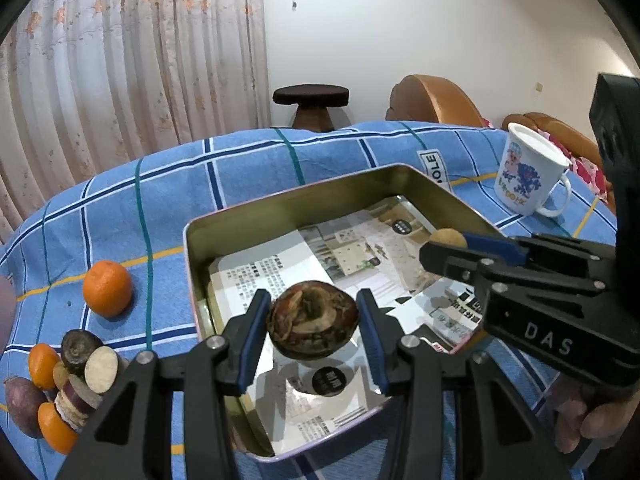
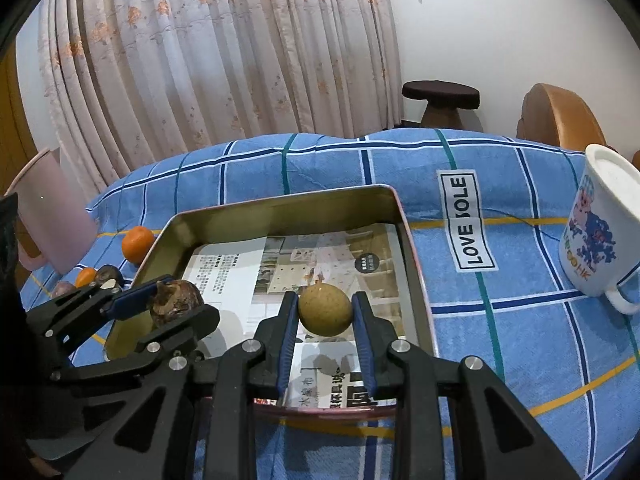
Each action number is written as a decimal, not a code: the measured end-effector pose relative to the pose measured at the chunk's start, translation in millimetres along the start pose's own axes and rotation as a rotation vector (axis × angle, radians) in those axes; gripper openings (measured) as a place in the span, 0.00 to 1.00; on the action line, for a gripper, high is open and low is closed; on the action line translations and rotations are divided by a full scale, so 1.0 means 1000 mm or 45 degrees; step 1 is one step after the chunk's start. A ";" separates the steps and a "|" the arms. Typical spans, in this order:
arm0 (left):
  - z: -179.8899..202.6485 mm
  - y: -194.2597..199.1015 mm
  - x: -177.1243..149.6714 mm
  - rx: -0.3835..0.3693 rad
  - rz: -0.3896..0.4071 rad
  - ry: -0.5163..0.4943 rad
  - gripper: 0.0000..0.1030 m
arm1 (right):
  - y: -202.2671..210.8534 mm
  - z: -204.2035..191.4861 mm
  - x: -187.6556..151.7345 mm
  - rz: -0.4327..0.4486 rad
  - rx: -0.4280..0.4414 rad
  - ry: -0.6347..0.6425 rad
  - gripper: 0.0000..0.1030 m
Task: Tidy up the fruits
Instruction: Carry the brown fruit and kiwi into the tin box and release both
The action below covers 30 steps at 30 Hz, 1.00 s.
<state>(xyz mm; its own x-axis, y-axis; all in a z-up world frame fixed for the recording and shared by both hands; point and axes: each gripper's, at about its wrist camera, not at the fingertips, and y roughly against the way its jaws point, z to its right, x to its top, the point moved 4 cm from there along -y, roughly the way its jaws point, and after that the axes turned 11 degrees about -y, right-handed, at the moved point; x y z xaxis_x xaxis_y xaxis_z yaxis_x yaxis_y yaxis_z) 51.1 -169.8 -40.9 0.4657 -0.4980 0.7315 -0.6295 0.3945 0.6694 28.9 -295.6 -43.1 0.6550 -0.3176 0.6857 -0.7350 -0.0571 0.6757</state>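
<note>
My left gripper (image 1: 314, 320) is shut on a dark brown, wrinkled round fruit (image 1: 313, 325) and holds it above the near part of a rectangular metal tin (image 1: 280, 208) lined with printed paper. My right gripper (image 2: 326, 312) is shut on a small tan round fruit (image 2: 325, 309) over the same tin (image 2: 280, 210). In the left wrist view the right gripper (image 1: 444, 240) reaches in from the right with the tan fruit (image 1: 447, 236) partly hidden. In the right wrist view the left gripper (image 2: 168, 300) comes in from the left with the brown fruit (image 2: 176, 300).
On the blue checked cloth left of the tin lie an orange (image 1: 107, 288) and a pile (image 1: 64, 384) of oranges, dark fruits and cut pieces. A white printed mug (image 1: 528, 172) stands at the right. A pink container (image 2: 44, 208), a stool (image 1: 311, 104) and a sofa lie beyond.
</note>
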 end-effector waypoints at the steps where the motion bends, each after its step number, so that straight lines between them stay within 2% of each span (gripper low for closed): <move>1: -0.001 0.000 0.000 0.007 0.002 0.003 0.45 | 0.000 -0.001 0.000 -0.002 0.006 -0.003 0.29; 3: -0.002 0.003 0.000 0.021 0.013 0.010 0.46 | 0.001 -0.003 -0.001 -0.006 0.029 -0.007 0.35; 4: -0.002 0.005 0.000 0.031 0.021 0.008 0.48 | 0.001 -0.004 -0.001 -0.006 0.040 -0.008 0.44; 5: -0.002 0.006 0.000 0.042 0.025 0.003 0.54 | 0.003 -0.004 -0.001 0.004 0.048 -0.014 0.56; 6: -0.002 0.008 0.000 0.054 0.035 -0.001 0.58 | 0.005 -0.005 0.000 0.018 0.055 -0.022 0.62; 7: -0.002 0.011 0.000 0.067 0.044 0.002 0.67 | 0.007 -0.005 0.001 0.033 0.062 -0.026 0.68; 8: -0.002 0.013 0.001 0.073 0.053 0.006 0.73 | 0.012 -0.005 0.002 0.062 0.071 -0.033 0.68; 12: -0.004 0.027 0.005 0.089 0.101 0.015 0.82 | 0.028 -0.003 0.008 0.192 0.071 -0.055 0.68; 14: -0.007 0.035 0.006 0.138 0.133 0.015 0.96 | 0.034 0.002 0.011 0.255 0.046 -0.074 0.68; 17: -0.015 0.047 0.004 0.207 0.177 0.008 0.97 | 0.035 0.010 0.013 0.291 0.021 -0.108 0.68; 21: -0.028 0.053 -0.003 0.287 0.185 -0.004 0.98 | 0.037 0.015 0.013 0.317 -0.007 -0.116 0.68; 30: -0.071 0.063 -0.025 0.363 0.161 0.073 0.98 | 0.058 0.009 0.009 0.483 -0.125 -0.096 0.68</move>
<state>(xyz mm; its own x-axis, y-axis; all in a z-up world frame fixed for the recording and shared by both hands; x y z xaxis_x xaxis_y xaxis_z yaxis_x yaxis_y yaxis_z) 44.1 -77.6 -8.2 0.4018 -0.4112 0.8182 -0.8300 0.2139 0.5151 -9.5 -310.0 -0.6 0.3230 -0.3676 0.8721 -0.8996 0.1670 0.4036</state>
